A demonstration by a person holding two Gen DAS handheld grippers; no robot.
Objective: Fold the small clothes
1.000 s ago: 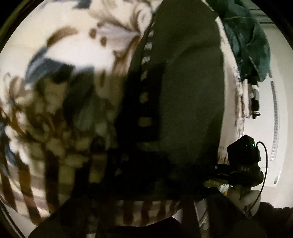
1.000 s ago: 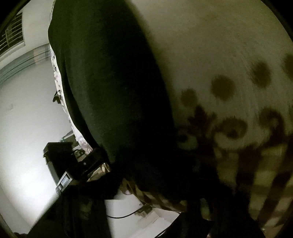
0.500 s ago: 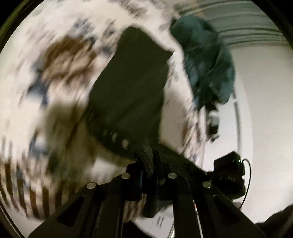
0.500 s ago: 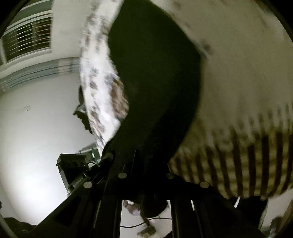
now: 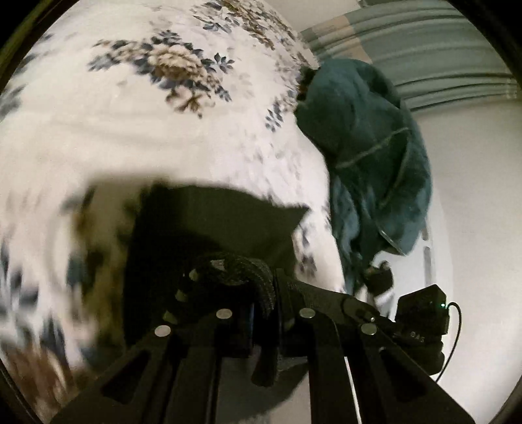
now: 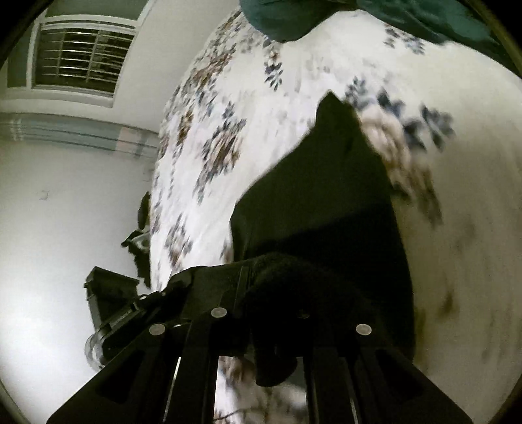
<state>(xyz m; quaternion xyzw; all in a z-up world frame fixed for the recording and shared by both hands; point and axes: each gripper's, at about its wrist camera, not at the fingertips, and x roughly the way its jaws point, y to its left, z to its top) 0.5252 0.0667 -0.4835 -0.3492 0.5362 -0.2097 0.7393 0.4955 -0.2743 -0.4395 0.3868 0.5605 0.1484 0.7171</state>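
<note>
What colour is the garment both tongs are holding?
Black garment, with a ribbed band at the grip; right wrist view shows it best.

Your left claw [image 5: 262,303] has its tips buried in a bunched edge of the black garment [image 5: 208,225], so their contact is hidden. The floral bedsheet [image 5: 107,137] smears into blur along the lower left. In the right wrist view, the garment swallows your right claw [image 6: 274,300], and the teal cloth [image 6: 280,19] is cut off at the top edge.
</note>
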